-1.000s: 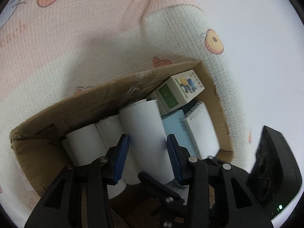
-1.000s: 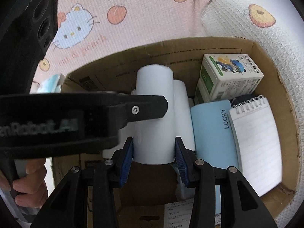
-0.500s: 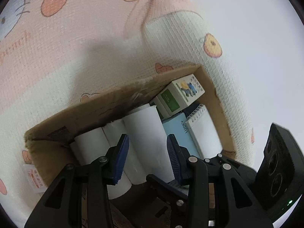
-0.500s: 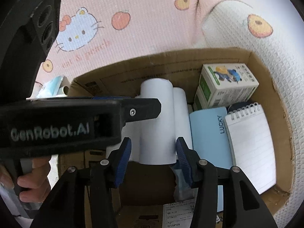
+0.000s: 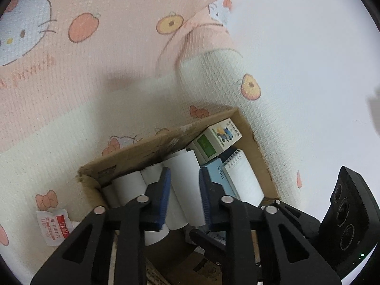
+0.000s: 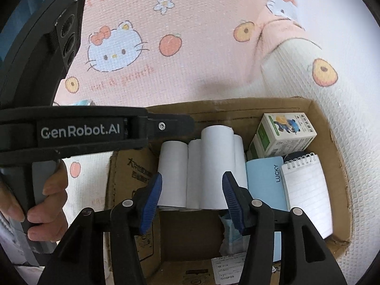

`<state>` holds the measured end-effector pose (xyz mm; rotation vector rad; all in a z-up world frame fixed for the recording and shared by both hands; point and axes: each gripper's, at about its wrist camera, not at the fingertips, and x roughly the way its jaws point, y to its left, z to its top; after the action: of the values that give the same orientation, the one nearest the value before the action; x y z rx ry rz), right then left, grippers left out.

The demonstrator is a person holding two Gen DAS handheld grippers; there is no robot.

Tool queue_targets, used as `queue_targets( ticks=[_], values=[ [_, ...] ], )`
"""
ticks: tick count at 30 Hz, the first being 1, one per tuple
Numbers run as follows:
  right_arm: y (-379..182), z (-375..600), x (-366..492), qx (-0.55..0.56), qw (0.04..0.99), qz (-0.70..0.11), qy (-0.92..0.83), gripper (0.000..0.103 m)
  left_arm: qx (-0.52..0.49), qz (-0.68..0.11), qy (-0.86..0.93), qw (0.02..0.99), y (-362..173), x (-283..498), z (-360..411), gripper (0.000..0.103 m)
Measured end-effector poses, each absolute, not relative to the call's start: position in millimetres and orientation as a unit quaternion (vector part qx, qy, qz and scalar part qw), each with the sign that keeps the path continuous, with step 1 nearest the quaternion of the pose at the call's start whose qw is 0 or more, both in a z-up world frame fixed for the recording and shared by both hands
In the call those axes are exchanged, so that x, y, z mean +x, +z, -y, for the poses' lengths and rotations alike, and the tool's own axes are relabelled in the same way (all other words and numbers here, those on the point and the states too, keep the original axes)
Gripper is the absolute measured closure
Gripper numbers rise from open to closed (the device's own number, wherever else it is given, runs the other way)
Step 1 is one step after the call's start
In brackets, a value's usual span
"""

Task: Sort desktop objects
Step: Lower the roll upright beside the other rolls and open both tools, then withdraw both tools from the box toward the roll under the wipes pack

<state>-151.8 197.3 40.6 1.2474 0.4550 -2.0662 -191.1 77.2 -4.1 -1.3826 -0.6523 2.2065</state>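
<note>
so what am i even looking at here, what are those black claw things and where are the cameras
Each black claw is a hand-held gripper; a person holds one per hand, with a camera on each looking along its blue-padded fingers. One view shows the left gripper, jaws closing, nothing gripped. The other shows the right gripper, jaws opening, empty, with the hand holding the left tool. Below sits a cardboard box on a cartoon-print cloth, holding white paper rolls, a blue notebook, a spiral notepad and a small carton.
</note>
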Motion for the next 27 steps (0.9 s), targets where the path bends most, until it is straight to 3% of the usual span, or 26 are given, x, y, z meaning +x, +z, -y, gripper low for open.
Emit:
queue_targets(
  ticks=[14, 27],
  values=[
    [65, -160, -71, 0.467, 0.345, -0.204, -0.788, 0.05, -0.476, 0.253, 0.811, 0.226, 11, -146, -4, 0.08],
    [84, -69, -25, 0.383, 0.404, -0.265, -0.787, 0.046, -0.456, 0.238, 0.849, 0.117, 8, -73, 133, 0.08]
  ],
)
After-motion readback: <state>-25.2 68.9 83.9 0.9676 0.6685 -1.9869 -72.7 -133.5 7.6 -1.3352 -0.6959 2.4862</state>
